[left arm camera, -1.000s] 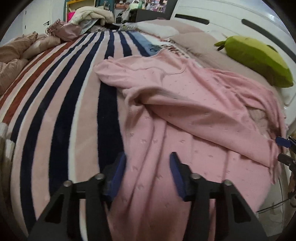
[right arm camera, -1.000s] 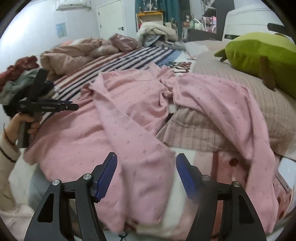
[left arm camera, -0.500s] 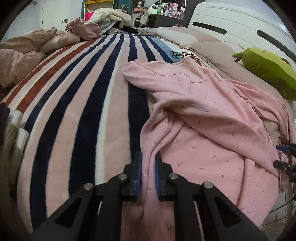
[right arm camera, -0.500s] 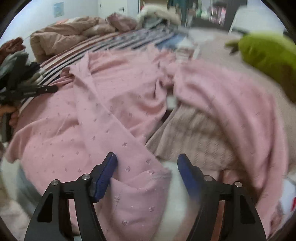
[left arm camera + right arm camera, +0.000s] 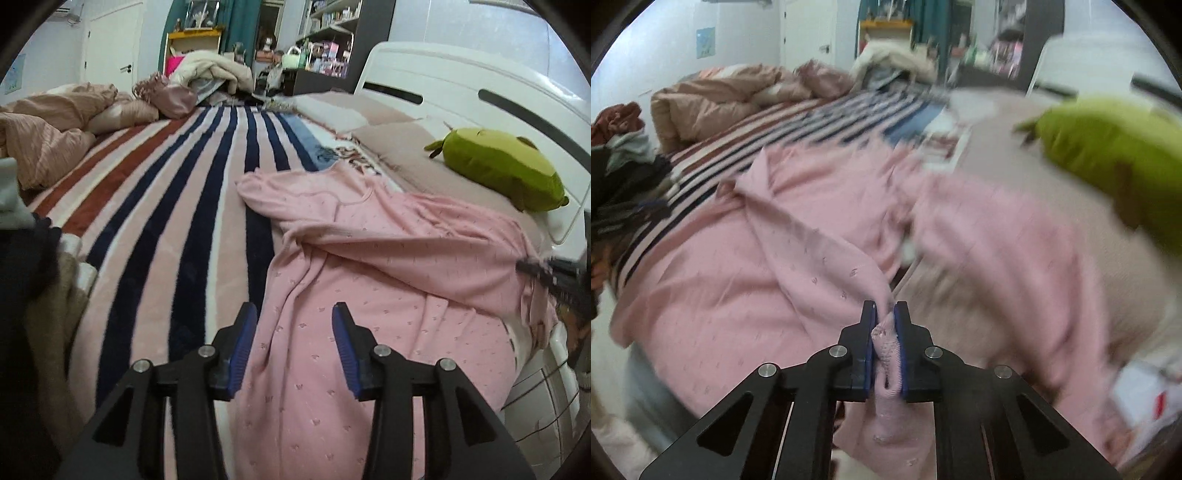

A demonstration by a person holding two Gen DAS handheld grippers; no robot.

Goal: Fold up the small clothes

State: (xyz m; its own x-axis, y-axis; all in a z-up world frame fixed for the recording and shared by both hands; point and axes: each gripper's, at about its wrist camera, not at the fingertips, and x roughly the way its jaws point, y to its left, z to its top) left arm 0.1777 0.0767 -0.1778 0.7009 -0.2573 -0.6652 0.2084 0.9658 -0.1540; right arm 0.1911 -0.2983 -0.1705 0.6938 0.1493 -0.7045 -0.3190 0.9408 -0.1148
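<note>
A pink patterned garment [image 5: 369, 280] lies rumpled across the striped blanket [image 5: 166, 221] on the bed. My left gripper [image 5: 293, 343] is open, its blue pads straddling the garment's near edge without holding it. In the right wrist view the same garment [image 5: 738, 277] spreads out ahead, and my right gripper [image 5: 885, 332] is shut on a bunched fold of its edge. The right gripper also shows at the far right of the left wrist view [image 5: 546, 273], at the garment's edge. The right wrist view is motion-blurred.
A green plush toy [image 5: 498, 170] lies by the white headboard [image 5: 461, 92]. Beige pillows [image 5: 391, 136], a crumpled tan duvet [image 5: 44, 133] and piled clothes [image 5: 207, 77] lie at the far end. Dark and tan clothes [image 5: 33, 288] are heaped at the left.
My left gripper, shut on the garment's edge half a second ago, has opened and let it go. My right gripper, open before, has shut on a fold of the garment.
</note>
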